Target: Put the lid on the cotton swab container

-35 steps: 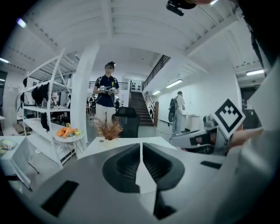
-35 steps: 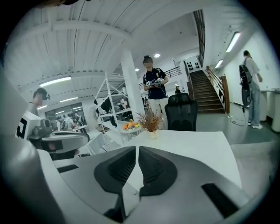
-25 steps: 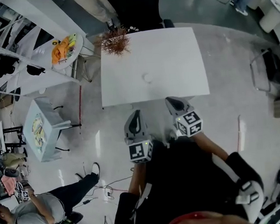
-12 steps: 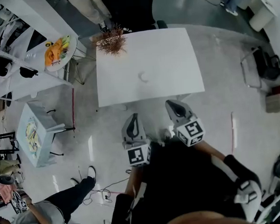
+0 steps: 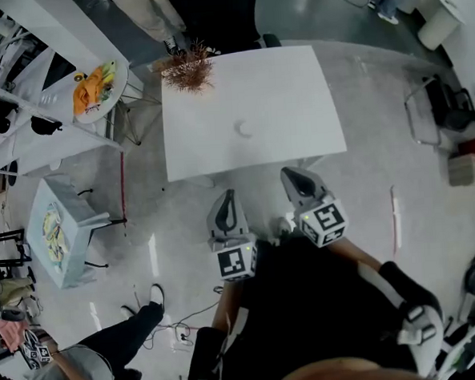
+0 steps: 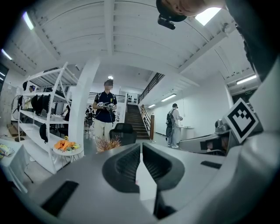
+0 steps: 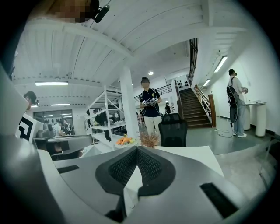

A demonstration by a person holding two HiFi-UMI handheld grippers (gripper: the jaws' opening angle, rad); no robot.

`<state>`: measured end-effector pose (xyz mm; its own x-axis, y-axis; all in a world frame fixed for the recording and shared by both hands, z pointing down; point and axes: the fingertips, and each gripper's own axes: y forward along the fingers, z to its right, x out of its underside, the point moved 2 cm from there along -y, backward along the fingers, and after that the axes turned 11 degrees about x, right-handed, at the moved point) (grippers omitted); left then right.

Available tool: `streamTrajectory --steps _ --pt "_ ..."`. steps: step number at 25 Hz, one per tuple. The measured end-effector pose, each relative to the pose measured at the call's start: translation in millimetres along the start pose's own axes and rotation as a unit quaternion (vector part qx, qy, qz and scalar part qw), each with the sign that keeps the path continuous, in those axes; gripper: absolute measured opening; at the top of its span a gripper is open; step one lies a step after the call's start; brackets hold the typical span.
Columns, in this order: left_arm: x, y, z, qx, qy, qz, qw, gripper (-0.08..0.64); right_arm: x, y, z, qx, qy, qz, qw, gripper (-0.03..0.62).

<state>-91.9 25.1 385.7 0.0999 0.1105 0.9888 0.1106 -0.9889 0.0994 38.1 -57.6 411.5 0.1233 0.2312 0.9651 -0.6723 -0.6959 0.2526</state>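
We see one white table point(image 5: 248, 104). Off its near edge we hold two grippers, the left gripper point(image 5: 227, 198) and the right gripper point(image 5: 290, 175), each with jaws pressed together on nothing. One dried plant point(image 5: 188, 70) stands at its far left corner. One small round object point(image 5: 244, 129), container or lid we cannot tell, lies near its middle.

Bright, even light from ceiling strips point(image 7: 51, 83), soft shadows, strong fisheye bending, dark corners
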Motion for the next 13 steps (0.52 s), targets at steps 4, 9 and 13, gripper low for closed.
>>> streamTrajectory --steps 4,9,13 --pt "3.1 3.4 -3.5 0.003 0.001 0.002 1.0 0.02 4.9 4.3 0.4 0.001 -0.007 0.003 1.0 0.008" --pt "4.8 -0.5 -6.1 0.004 0.0 0.006 1.0 0.02 4.7 4.2 -5.7 0.002 0.003 0.004 1.0 0.006" --pt "-2.1 0.1 -2.8 0.003 -0.001 0.008 1.0 0.02 -3.2 2.0 -2.3 0.004 -0.002 0.014 1.0 0.006"
